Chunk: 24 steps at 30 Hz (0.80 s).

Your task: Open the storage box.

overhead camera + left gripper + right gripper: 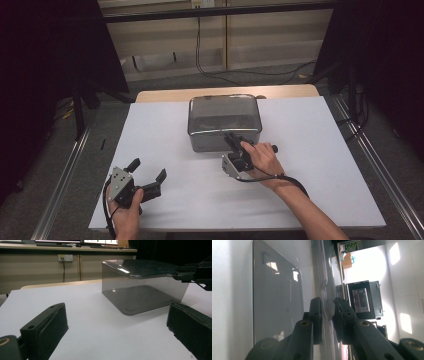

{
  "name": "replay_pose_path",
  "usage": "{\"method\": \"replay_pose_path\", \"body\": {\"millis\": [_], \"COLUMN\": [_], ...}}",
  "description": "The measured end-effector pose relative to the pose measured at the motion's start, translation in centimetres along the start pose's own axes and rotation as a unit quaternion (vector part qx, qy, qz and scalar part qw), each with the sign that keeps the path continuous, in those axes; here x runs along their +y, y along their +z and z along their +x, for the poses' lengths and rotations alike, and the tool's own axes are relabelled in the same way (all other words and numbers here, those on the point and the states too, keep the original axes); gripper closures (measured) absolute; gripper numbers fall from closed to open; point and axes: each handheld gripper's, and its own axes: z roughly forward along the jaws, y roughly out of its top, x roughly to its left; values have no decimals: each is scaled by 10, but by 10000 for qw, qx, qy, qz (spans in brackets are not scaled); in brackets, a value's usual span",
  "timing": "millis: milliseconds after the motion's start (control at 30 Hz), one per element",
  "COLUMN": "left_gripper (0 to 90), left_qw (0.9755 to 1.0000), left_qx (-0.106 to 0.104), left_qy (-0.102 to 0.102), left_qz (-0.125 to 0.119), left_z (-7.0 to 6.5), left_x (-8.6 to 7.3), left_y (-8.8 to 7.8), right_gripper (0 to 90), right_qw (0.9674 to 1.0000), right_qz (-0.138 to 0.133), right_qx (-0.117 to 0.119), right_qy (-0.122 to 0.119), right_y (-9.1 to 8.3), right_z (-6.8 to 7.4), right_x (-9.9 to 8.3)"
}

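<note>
The right gripper (234, 139) has its fingers (315, 315) pinched on the near lip of the clear lid (223, 111) atop the smoky see-through plastic box (142, 293), mid-table (165, 125). The left gripper (148, 172) waits wide open, holding nothing. Next move, likely: lift the lid straight up.

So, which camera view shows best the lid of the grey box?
The left gripper view: the lid lies flat atop the box, the right tongs pinching its edge. The high view shows it from above; the right gripper view shows it edge-on.
</note>
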Motion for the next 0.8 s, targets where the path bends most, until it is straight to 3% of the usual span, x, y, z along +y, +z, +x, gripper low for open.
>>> {"method": "replay_pose_path", "body": {"millis": [133, 800], "left_gripper": [31, 29], "left_qw": [10000, 10000], "left_qx": [-15, -41], "left_qy": [22, 46], "left_qz": [1, 61], "left_z": [1, 0], "left_x": [0, 0], "left_y": [2, 6], "right_gripper": [786, 802], "right_qw": [9999, 9997], "right_qz": [-117, -173], "right_qx": [-31, -118], "right_qy": [18, 91], "right_y": [0, -3], "right_z": [-2, -6], "right_x": [0, 1]}}
